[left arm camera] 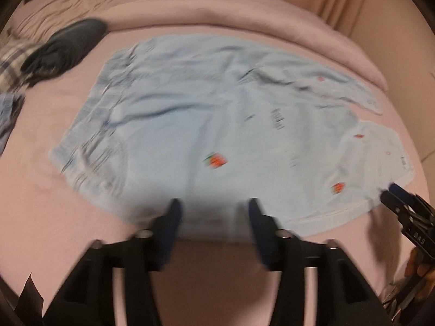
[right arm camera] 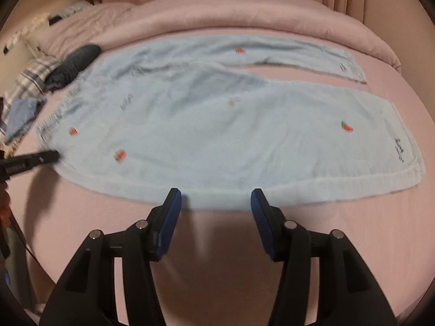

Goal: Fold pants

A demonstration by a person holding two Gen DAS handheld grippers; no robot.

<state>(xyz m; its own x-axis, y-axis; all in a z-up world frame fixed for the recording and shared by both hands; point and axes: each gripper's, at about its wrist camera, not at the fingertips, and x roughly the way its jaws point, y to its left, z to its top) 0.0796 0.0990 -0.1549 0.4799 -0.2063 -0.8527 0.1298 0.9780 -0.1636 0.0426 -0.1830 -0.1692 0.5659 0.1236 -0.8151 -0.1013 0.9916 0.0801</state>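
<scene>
Light blue pants (right arm camera: 217, 125) spread flat on pink bed (right arm camera: 353, 244), frame center. Left gripper (left arm camera: 214, 206) and right gripper (right arm camera: 216, 197) both spread apart at near pant edge, holding nothing.

From the left wrist, motion blur smears the light blue pants (left arm camera: 206, 125), so the dark lettering and small red prints cannot be made out. The right gripper (left arm camera: 391, 190) is cut off by the right edge there. From the right wrist, the left gripper (right arm camera: 53, 155) shows only its tip, blurred. The plaid cloth (right arm camera: 30, 78) runs off the left edge.
</scene>
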